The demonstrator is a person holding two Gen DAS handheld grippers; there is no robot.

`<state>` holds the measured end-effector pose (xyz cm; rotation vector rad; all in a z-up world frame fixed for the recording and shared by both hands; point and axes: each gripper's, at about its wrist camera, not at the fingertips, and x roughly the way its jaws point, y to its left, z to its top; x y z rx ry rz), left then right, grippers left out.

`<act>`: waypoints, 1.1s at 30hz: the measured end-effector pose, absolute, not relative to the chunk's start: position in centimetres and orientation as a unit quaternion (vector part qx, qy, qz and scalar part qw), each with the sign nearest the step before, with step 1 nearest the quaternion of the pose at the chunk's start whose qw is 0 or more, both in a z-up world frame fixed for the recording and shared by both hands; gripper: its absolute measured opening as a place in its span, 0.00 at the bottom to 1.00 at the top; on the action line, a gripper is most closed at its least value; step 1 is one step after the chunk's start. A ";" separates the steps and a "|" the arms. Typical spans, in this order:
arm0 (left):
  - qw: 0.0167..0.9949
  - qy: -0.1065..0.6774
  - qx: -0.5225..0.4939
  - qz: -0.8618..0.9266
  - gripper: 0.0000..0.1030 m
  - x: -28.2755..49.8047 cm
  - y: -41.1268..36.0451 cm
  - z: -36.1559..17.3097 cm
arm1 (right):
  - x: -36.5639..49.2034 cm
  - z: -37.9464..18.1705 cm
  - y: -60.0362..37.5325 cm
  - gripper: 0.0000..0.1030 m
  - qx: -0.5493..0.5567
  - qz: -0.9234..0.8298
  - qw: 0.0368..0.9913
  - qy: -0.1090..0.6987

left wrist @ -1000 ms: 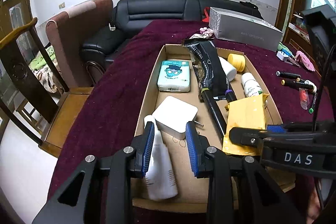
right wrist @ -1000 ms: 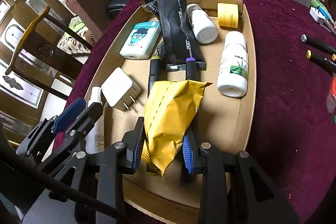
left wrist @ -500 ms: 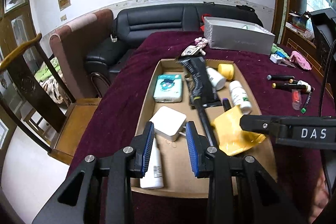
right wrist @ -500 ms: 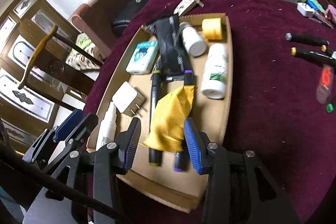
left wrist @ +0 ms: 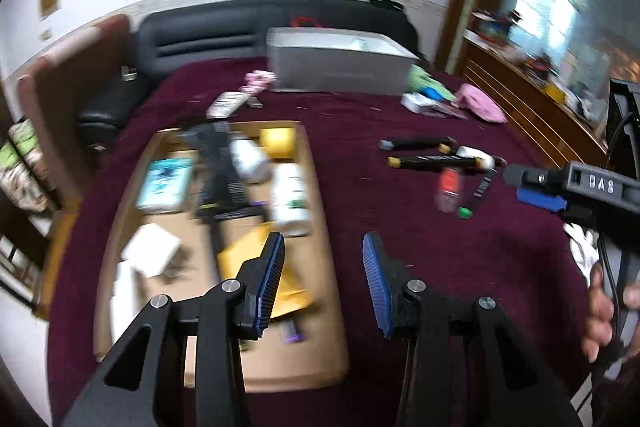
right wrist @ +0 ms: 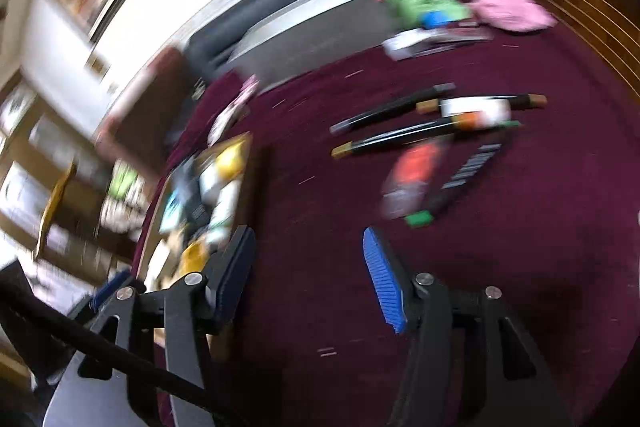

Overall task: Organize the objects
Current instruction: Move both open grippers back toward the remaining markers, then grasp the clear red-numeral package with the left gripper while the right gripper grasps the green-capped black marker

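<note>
Both grippers empty, jaws opening.
I see left gripper at cardboard tray edge; right gripper over maroon cloth, markers ahead, untouched.

You are looking at a maroon-clothed table carrying a cardboard tray, a grey box, black markers and a pink cloth.

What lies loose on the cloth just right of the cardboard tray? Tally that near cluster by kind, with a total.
Black markers: 2
Tan-capped marker with white middle: 1
Red packet: 1
Green-capped black pen: 1
Total: 5 (the pictures are blurred, so the kinds are a best reading)
</note>
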<state>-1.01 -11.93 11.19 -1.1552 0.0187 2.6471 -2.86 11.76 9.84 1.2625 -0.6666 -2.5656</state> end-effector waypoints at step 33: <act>0.212 0.110 -0.447 0.862 0.34 -13.7 9.1 2.1 | -4.0 2.8 24.8 0.54 0.410 -0.839 0.053 -0.354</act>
